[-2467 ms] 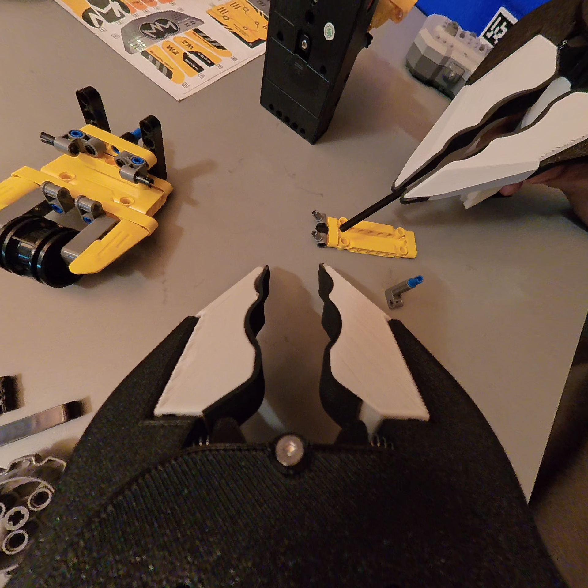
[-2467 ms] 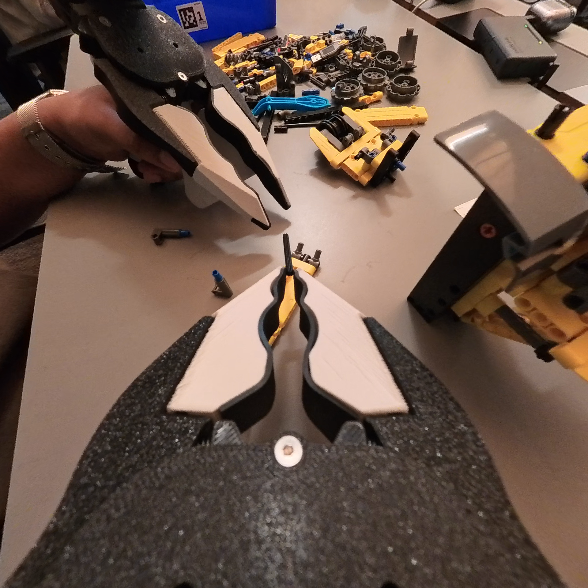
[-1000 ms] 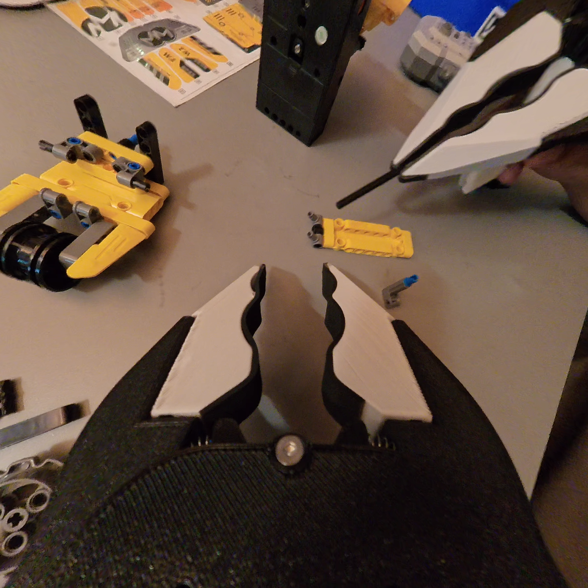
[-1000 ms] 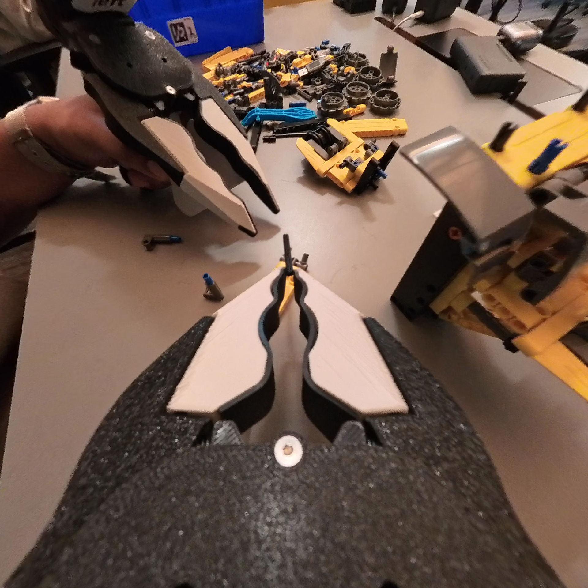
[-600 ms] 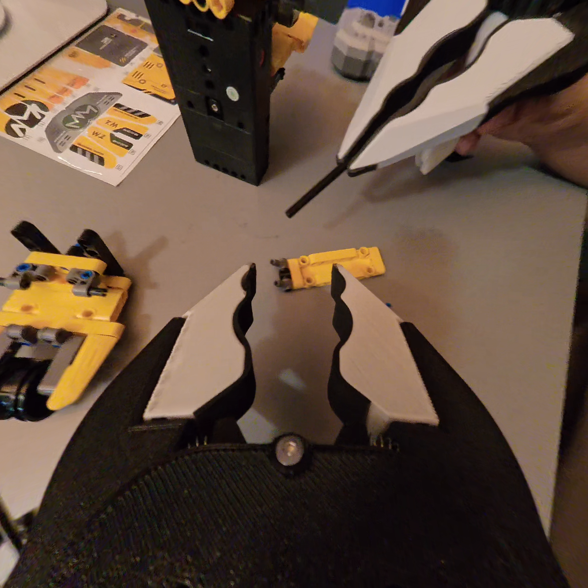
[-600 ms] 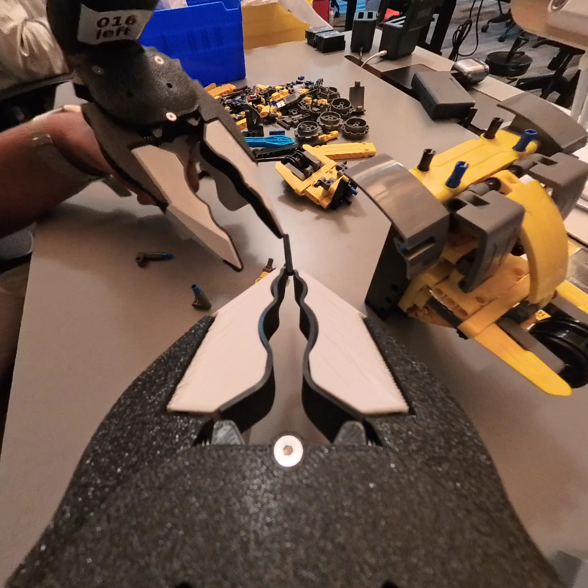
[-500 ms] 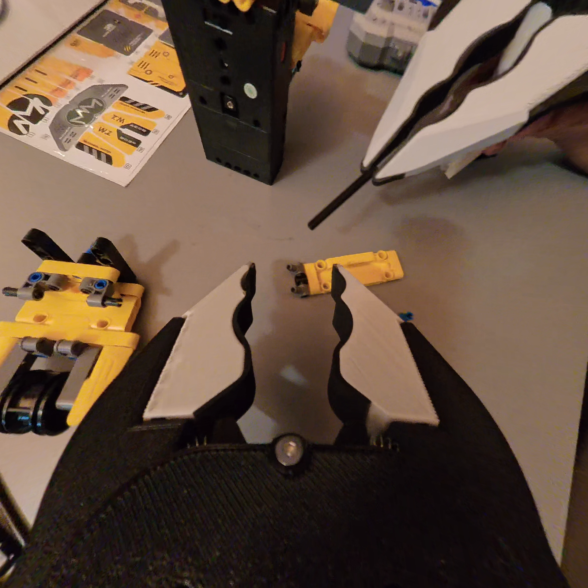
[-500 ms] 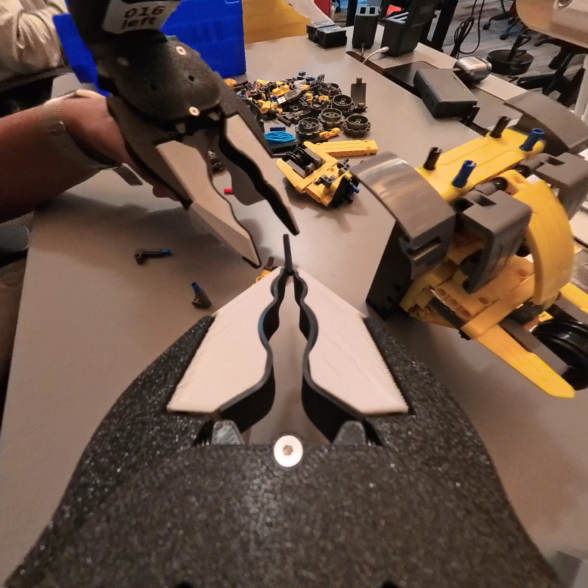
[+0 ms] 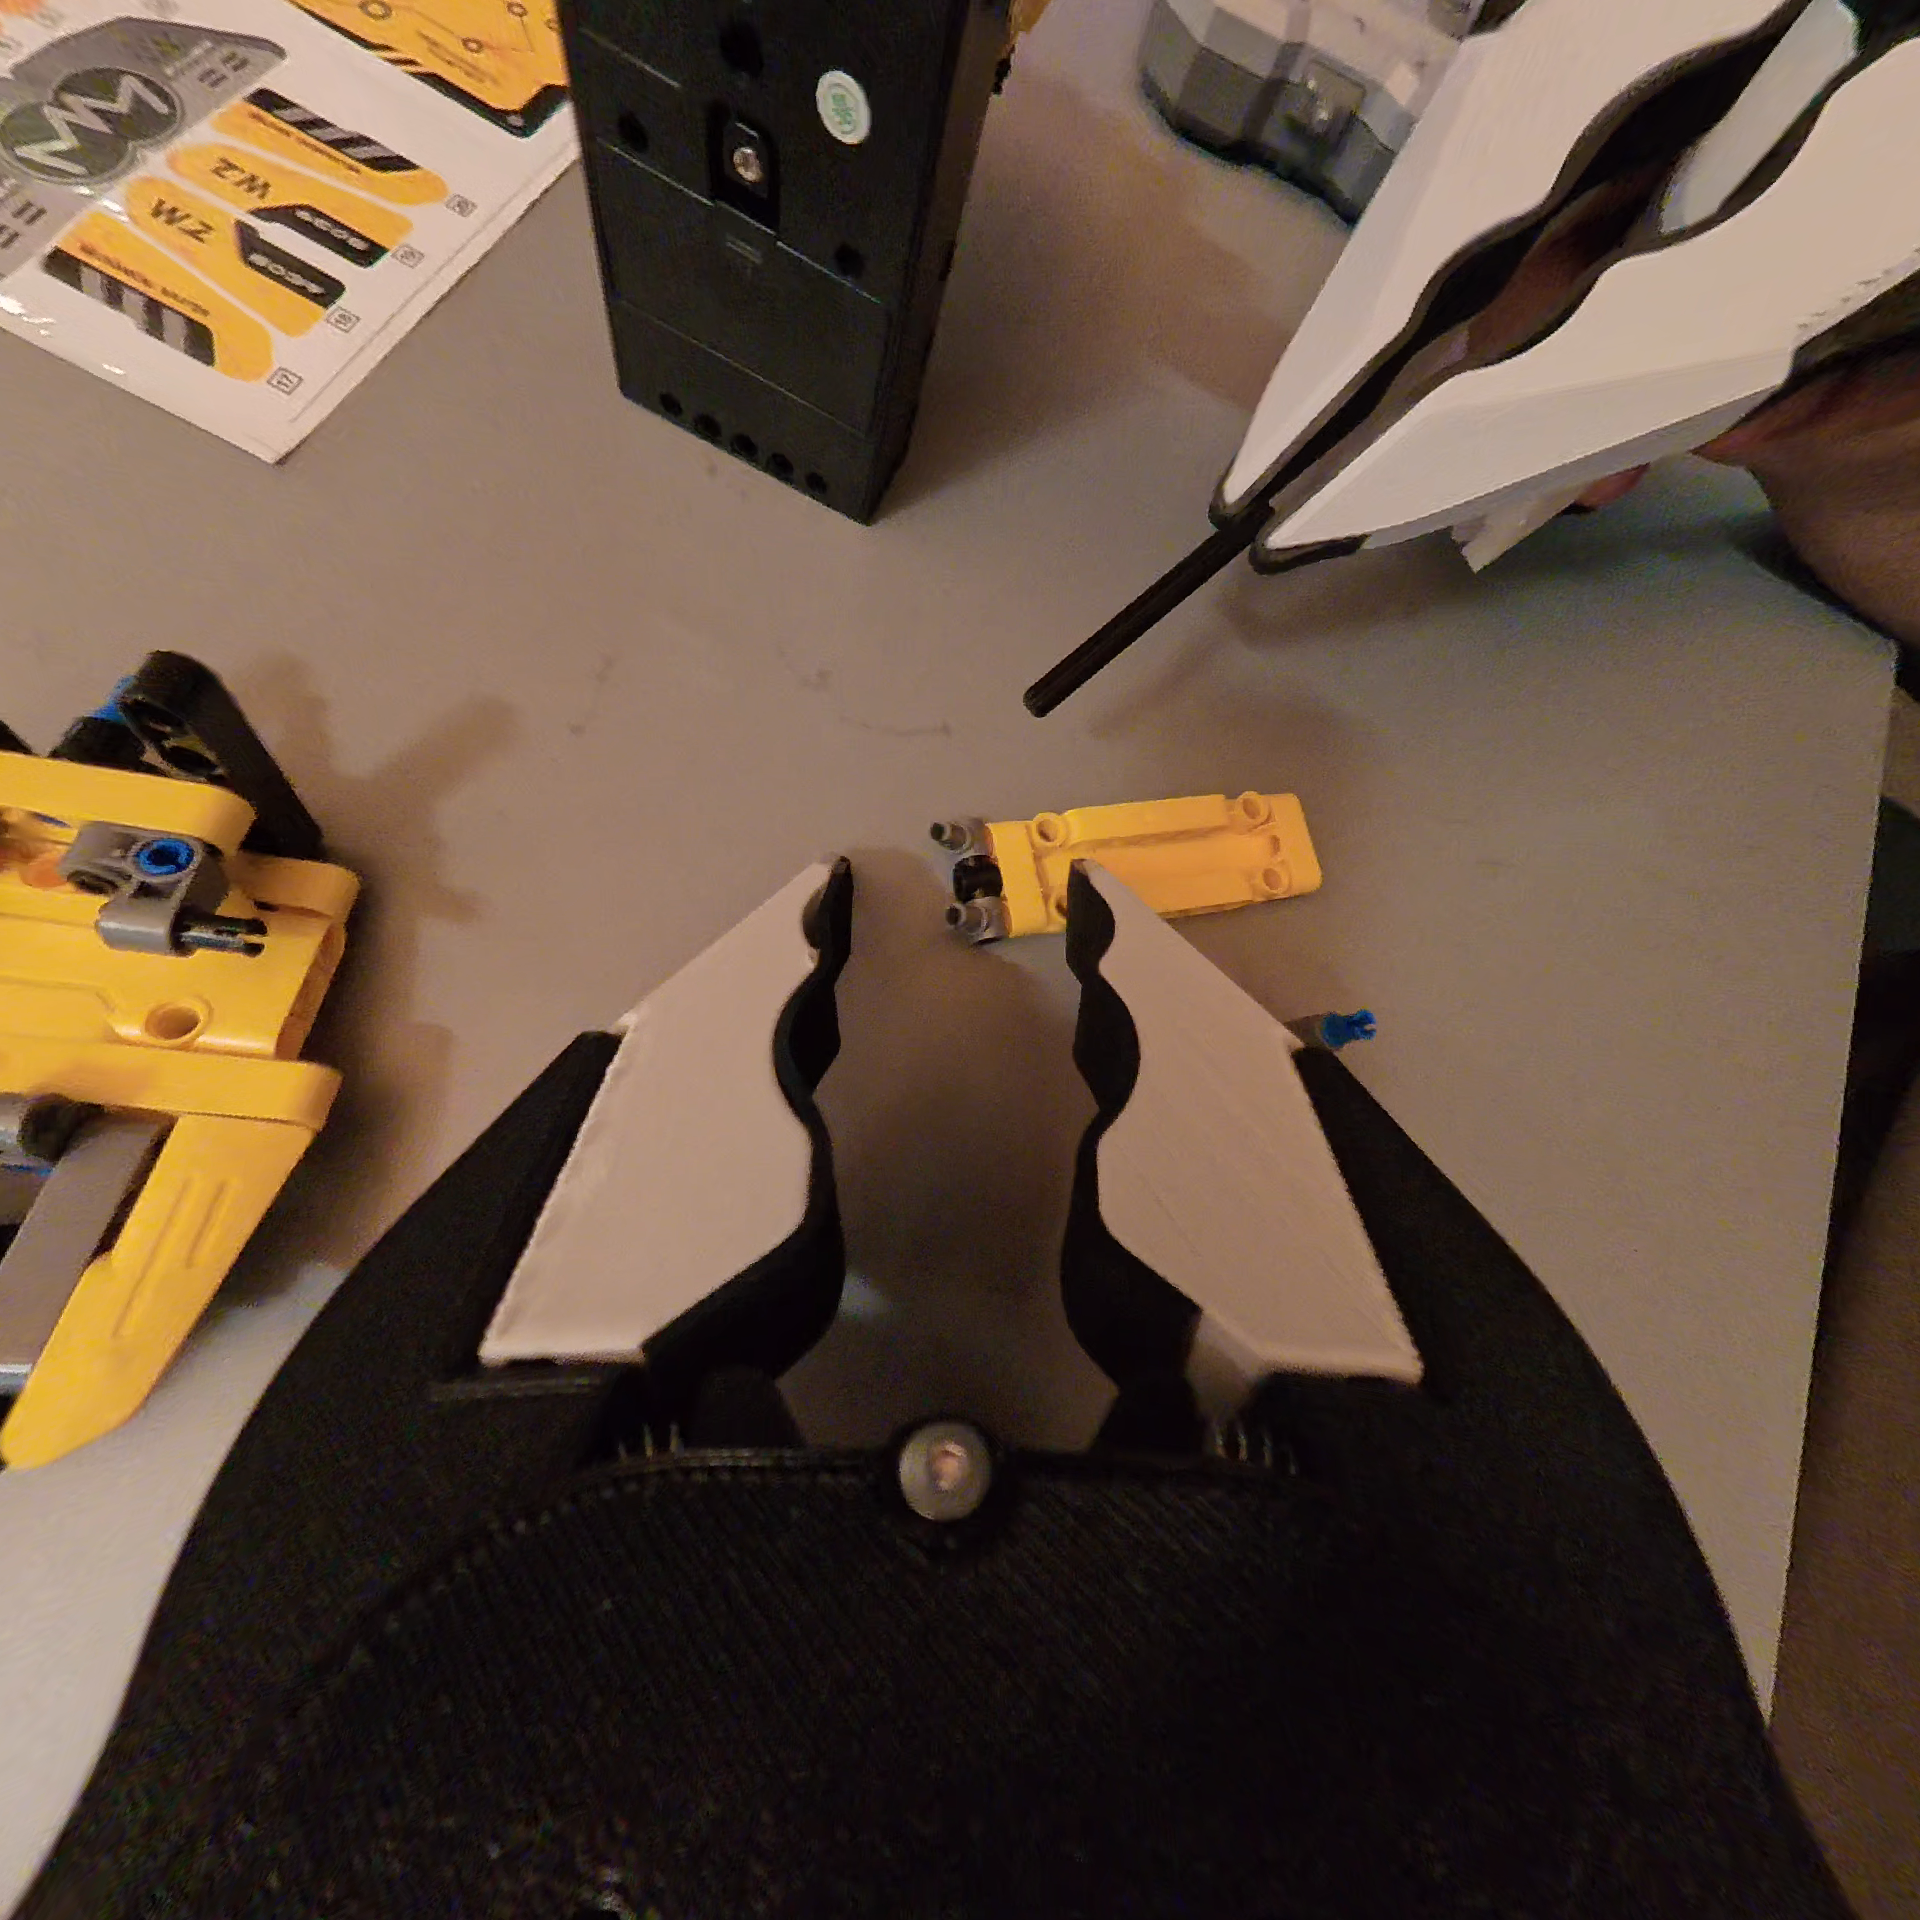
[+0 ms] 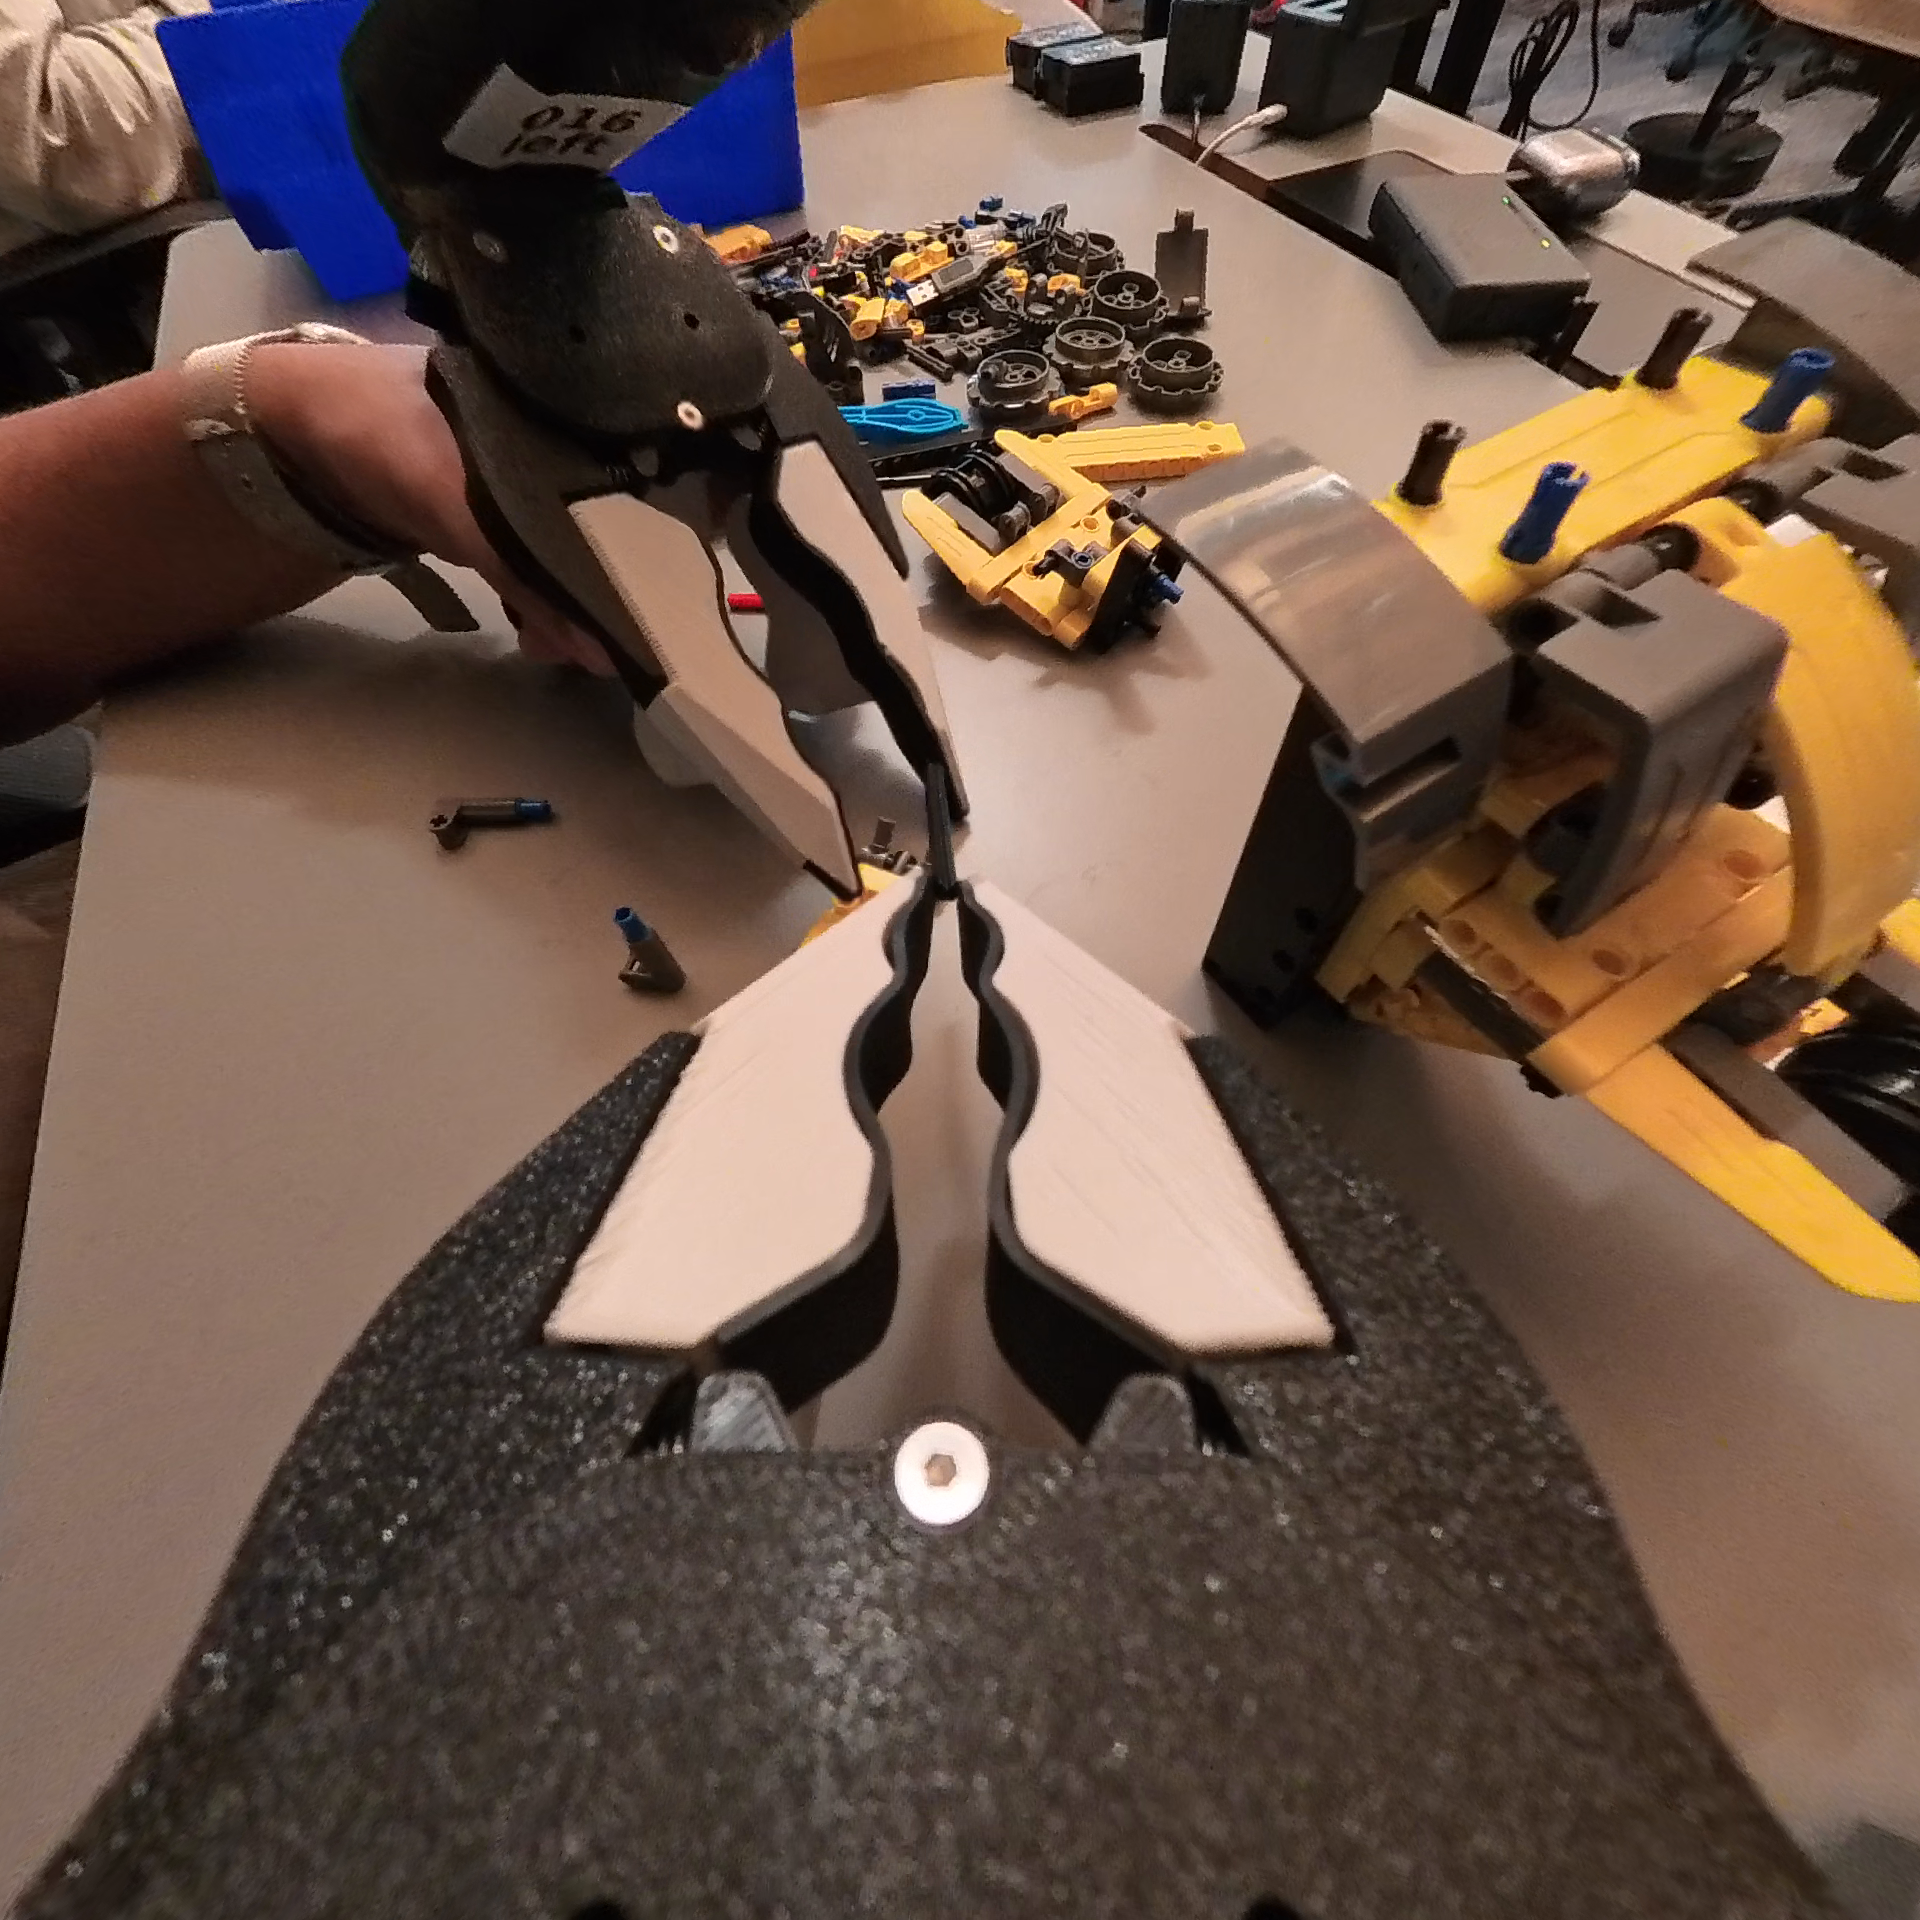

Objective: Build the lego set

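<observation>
Since half a second before, the left gripper (image 9: 956, 878) had come lower and nearer to the small yellow plate (image 9: 1153, 852), so that the plate's grey-pinned end lay just ahead of the gap between its fingers. Its jaws were spread, with nothing between them. One fingertip (image 10: 836, 868) reached down to the plate's edge in the right wrist view, though contact could not be told.

Up to the right, the right gripper (image 9: 1247, 525) was pressed together on a thin black rod (image 9: 1132, 623), which stuck out past its tips and hung above the grey table (image 9: 1558, 935), apart from the plate. In its own view the rod (image 10: 940, 831) rose straight from the closed tips.

To the left sat a yellow toy assembly (image 9: 156, 997); beyond the plate stood a black block (image 9: 769, 260), with a sticker sheet (image 9: 208, 208) beside it. A small grey-and-blue pin (image 9: 1340, 1027) lay just right of the left gripper. Far across the table lay a heap of loose parts (image 10: 1018, 301) and a blue bin (image 10: 312, 156).
</observation>
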A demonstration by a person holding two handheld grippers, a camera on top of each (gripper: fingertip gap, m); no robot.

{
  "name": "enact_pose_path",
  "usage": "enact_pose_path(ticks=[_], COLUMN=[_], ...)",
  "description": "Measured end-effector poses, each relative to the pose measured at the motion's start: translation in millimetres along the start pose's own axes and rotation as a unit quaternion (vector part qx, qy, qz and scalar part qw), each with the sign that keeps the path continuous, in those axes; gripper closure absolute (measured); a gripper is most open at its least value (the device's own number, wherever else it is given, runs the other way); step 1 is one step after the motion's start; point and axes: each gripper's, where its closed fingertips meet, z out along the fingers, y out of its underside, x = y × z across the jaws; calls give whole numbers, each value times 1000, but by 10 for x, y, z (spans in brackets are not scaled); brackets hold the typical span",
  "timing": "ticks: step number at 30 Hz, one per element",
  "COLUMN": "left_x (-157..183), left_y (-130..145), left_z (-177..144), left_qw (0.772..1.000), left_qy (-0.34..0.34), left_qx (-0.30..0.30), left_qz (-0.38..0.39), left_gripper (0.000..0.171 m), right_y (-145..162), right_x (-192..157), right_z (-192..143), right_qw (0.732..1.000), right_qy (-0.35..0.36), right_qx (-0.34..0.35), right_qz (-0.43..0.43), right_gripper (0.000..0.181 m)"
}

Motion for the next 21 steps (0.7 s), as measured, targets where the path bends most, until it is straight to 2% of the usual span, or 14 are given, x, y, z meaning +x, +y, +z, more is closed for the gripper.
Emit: enact_pose_path(ticks=[9,16,21], left_x=[-82,-121,-121], left_y=[63,77,-21], left_z=[-82,-84,23], left_qw=[1000,997,994], left_qy=[-26,-65,-88], left_qx=[-5,-28,-37], left_qz=[-13,13,45], left_gripper=[138,144,142], right_y=[10,-57,-111], right_x=[10,-9,-29], right_z=[10,-43,-96], right_qw=[1000,1000,1000], right_qy=[-2,2,3], right_qx=[0,10,20], right_qz=[7,-4,-10], right_gripper=[177,178,178])
